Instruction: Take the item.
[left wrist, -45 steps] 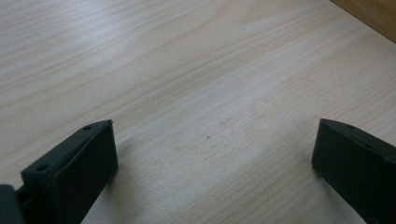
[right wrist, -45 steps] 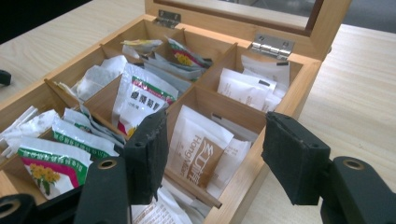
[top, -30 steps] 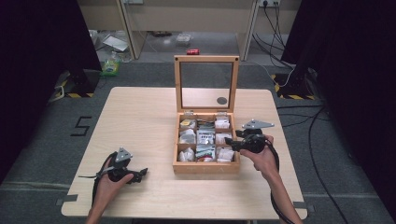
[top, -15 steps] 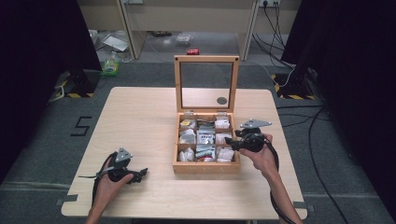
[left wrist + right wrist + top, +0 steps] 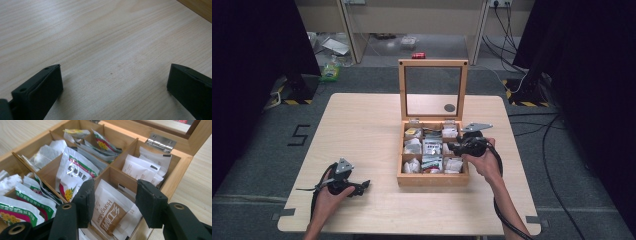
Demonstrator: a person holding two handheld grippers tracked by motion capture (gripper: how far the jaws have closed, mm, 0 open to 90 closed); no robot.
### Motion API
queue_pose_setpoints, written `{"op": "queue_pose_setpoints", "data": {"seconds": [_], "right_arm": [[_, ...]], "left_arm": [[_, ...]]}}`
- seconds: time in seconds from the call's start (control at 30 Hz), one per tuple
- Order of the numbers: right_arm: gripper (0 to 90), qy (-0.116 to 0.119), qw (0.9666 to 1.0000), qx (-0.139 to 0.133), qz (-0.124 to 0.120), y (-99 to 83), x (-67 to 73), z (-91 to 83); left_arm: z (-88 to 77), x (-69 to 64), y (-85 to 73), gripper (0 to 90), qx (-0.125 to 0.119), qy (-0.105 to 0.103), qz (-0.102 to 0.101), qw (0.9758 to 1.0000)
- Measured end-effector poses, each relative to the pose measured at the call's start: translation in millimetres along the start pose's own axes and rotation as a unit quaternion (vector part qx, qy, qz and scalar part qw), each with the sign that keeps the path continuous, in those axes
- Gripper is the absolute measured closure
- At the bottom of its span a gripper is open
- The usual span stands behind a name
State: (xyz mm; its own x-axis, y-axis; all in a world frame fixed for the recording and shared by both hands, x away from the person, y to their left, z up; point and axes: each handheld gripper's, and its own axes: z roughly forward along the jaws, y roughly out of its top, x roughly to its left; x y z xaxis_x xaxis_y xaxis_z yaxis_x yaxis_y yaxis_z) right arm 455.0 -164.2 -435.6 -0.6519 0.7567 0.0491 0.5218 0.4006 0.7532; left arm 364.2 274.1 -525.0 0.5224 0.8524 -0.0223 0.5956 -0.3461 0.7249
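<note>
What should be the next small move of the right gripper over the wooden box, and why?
Probably lower the right gripper a little and close it on the white and brown sachet. Its jaws have just been closing and stand to either side of that sachet, in a right-hand compartment of the wooden box, but the pads do not press on it yet. The left gripper rests open on the table.

We see a pale matt wood table (image 5: 362, 130), a smooth wooden box (image 5: 175, 173) with a shiny metal hinge (image 5: 160, 142), and glossy foil sachets (image 5: 75, 173) beside matt paper packets (image 5: 140, 167).
</note>
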Motion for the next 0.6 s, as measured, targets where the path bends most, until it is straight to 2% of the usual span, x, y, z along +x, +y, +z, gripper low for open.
{"op": "queue_pose_setpoints", "data": {"seconds": [0.3, 0.37, 0.6], "right_arm": [[51.0, 0.001, 1.0, 0.009, 0.002, -1.6, -7.4, 5.0], [51.3, 0.007, 0.9999, 0.01, 0.011, -3.1, -8.6, 6.0], [51.6, 0.008, 0.9998, 0.019, 0.0, -2.1, -6.8, 11.9]], "left_arm": [[0.0, 0.0, 0.0, 0.0, 0.0, 0.0, 0.0, 1.0], [0.0, 0.0, 0.0, 0.0, 0.0, 0.0, 0.0, 1.0], [0.0, 0.0, 0.0, 0.0, 0.0, 0.0, 0.0, 1.0]]}}
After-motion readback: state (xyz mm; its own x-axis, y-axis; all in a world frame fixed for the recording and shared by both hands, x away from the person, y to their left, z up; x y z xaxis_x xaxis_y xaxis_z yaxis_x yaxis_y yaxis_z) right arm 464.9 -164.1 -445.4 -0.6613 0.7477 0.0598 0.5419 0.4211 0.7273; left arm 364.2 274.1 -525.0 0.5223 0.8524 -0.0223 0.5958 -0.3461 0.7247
